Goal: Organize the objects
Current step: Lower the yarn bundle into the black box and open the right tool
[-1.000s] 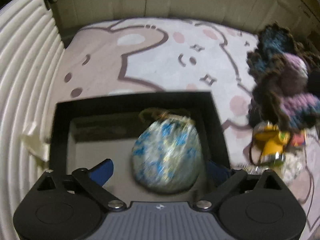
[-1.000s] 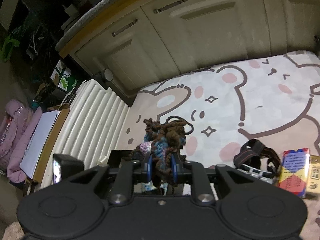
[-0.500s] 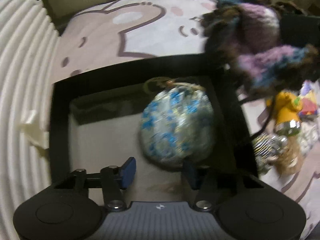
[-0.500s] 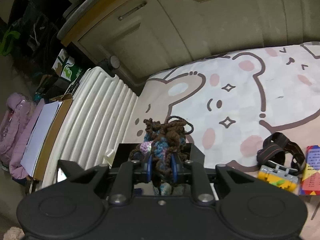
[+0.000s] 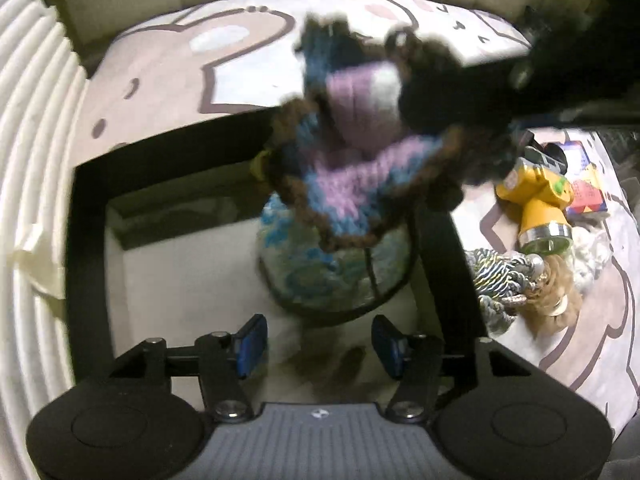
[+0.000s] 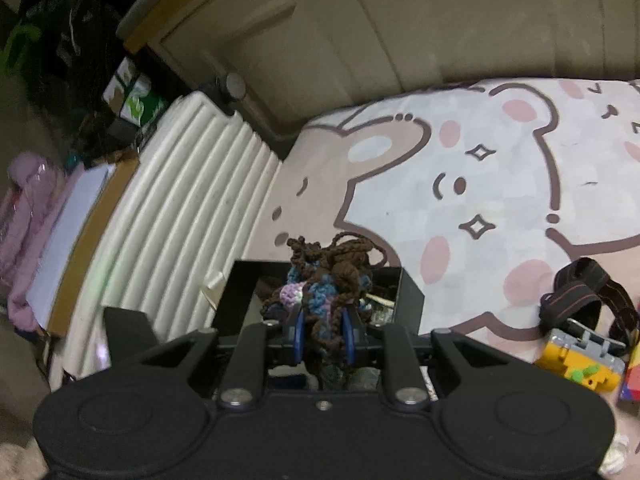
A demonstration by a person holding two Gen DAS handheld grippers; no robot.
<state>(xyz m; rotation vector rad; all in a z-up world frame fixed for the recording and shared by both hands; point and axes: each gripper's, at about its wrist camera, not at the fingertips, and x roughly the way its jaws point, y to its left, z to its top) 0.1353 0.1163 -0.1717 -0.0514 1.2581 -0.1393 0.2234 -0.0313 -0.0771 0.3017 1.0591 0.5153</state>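
A black open box (image 5: 88, 216) lies on the bear-print rug; in the right wrist view its rim (image 6: 408, 292) shows just past my fingers. A blue-and-white patterned ball (image 5: 320, 276) sits inside it. My right gripper (image 6: 323, 340) is shut on a crocheted brown, blue and purple piece (image 6: 326, 280) and holds it above the box; in the left wrist view the piece (image 5: 352, 168) hangs over the ball. My left gripper (image 5: 318, 346) is open and empty at the box's near side, just short of the ball.
A white ribbed panel (image 5: 24, 160) runs along the box's left side. Right of the box lie a yellow flashlight (image 5: 540, 208), a striped fabric item (image 5: 496, 276), a furry tan item (image 5: 556, 304) and a colourful card box (image 5: 586, 192). A headlamp strap (image 6: 584, 300) lies on the rug.
My right gripper has carried the crocheted piece left, from beside the box to over it and the ball. My left gripper stays open; its jaws stand narrower than a second ago.
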